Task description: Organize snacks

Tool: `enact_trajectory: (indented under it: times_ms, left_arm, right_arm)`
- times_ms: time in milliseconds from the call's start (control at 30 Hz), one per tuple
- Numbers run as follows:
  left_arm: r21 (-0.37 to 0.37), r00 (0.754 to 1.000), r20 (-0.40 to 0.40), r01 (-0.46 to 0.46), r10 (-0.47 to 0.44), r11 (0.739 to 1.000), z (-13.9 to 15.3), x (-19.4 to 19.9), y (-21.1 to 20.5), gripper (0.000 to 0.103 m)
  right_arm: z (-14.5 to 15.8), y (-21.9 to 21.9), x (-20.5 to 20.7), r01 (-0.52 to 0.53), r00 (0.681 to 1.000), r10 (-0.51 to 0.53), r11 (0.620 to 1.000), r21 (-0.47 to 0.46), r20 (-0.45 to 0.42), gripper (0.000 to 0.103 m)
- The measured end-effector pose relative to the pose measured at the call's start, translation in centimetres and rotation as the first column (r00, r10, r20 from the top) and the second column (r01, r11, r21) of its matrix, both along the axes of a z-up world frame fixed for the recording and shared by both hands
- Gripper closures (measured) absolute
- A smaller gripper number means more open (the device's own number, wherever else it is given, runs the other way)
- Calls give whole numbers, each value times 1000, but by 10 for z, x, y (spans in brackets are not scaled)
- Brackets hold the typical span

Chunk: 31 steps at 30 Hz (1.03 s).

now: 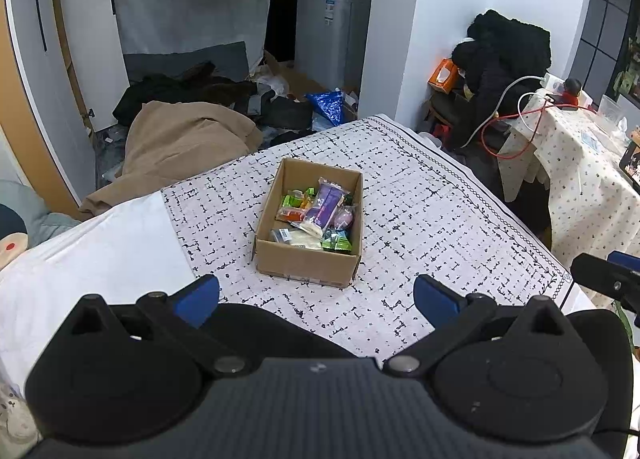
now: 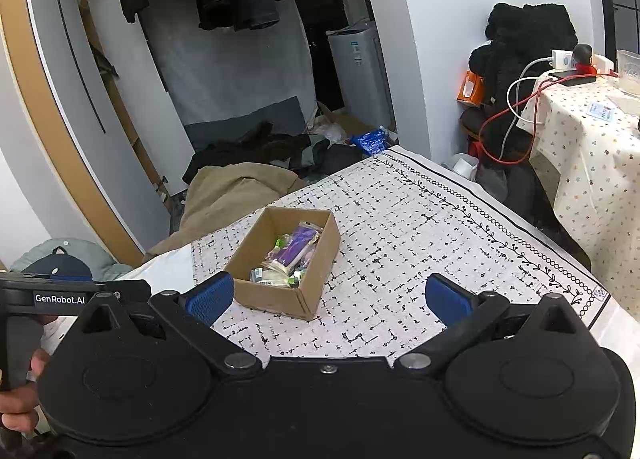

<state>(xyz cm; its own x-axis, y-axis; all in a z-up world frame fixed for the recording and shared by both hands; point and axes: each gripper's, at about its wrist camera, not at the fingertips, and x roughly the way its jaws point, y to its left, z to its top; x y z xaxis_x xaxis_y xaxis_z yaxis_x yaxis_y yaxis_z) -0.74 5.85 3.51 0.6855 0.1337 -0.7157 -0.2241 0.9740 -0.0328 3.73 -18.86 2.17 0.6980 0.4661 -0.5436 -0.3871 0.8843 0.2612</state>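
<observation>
Open cardboard box (image 1: 308,261) upright on the patterned cloth, holding mixed snack packets (image 1: 316,219).

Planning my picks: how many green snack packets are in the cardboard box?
2 visible. One green packet sits at the far left of the cardboard box; another lies at the near right corner. The purple packet may hide more beneath it.

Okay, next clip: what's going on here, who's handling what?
A person holds two grippers over a table with a patterned cloth. Both the left gripper and the right gripper are open and empty, set back from the cardboard box. The snacks, including a purple packet, already sit inside the box. Nothing is being gripped at this moment.
</observation>
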Motion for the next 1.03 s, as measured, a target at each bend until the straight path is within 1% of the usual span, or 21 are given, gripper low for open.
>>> enact_trajectory:
  times_ms: [733,1033]
  left_arm:
    - [-8,1000,2,-5,5,1000,-1,0,2,0]
    - [-13,1000,2,-12,12,1000,-6,0,5,0]
  right_arm:
    - [-2,7,1,-4,1000,4,1000,-9,-2,0]
    - [-7,11,4,-11,1000,11,1000,-13,-7,0]
